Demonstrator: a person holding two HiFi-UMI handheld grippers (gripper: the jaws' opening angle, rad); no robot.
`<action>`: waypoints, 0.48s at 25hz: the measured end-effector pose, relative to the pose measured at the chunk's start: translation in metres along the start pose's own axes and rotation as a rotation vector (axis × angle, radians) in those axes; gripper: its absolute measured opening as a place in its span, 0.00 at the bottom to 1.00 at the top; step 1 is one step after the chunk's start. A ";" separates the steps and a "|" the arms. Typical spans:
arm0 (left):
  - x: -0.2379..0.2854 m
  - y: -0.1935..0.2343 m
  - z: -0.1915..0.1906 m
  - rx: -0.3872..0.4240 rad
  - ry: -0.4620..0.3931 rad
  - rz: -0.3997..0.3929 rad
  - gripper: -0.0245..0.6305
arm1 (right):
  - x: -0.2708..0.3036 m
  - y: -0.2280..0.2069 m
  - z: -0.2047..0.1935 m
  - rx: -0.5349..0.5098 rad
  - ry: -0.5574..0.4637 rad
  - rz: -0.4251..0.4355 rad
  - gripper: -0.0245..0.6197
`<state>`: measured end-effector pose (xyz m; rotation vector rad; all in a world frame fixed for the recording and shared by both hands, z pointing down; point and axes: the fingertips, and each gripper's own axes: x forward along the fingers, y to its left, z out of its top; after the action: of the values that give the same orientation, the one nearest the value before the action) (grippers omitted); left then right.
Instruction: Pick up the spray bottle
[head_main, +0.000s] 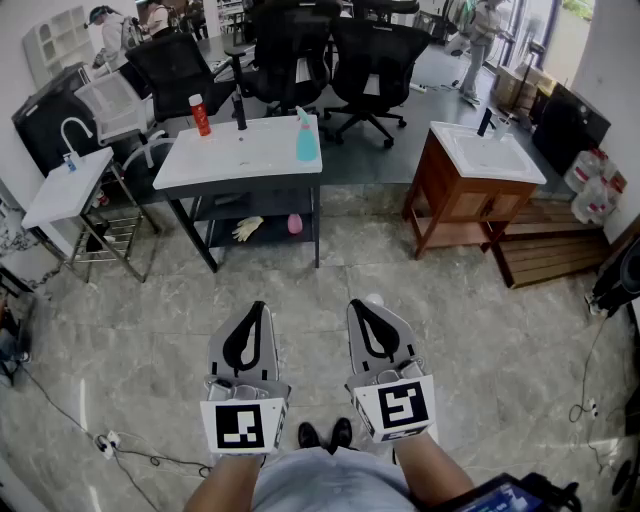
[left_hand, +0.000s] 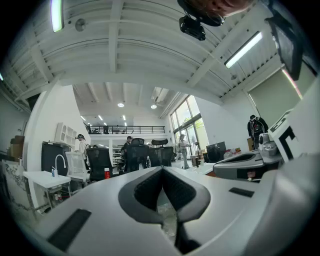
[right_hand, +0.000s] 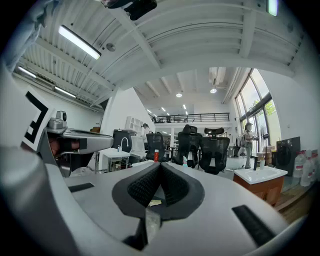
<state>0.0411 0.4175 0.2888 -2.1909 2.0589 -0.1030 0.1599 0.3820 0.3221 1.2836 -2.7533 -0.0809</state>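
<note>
One white counter (head_main: 250, 160), spray bottle (head_main: 306, 138) on it, tiled floor (head_main: 450, 330)

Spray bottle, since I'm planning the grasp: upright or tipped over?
Upright: the spray bottle stands on its base near the white counter right edge, nozzle on top.

Big open office hall, seems also test space, not home. Black office chairs (head_main: 290, 50) in group, strip lights (right_hand: 80, 42) on beamed ceiling, mezzanine railing (right_hand: 192, 118), tall windows (right_hand: 260, 107). Sink units stand free on tile floor (head_main: 480, 350): white basin counter (head_main: 240, 150), wooden vanity (head_main: 470, 195), small white sink (head_main: 65, 185). Loose cables (head_main: 130, 450) on floor.
</note>
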 end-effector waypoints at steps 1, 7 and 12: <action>0.001 -0.002 0.000 0.000 -0.001 -0.001 0.07 | -0.001 -0.002 0.000 0.001 -0.001 0.000 0.06; 0.004 -0.016 0.000 0.005 -0.001 -0.007 0.07 | -0.008 -0.015 -0.004 0.010 -0.002 -0.003 0.06; 0.009 -0.030 -0.003 -0.006 0.000 0.002 0.07 | -0.012 -0.033 -0.010 0.042 -0.015 -0.006 0.06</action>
<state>0.0708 0.4099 0.2960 -2.1917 2.0642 -0.0964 0.1938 0.3701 0.3282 1.3063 -2.7788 -0.0332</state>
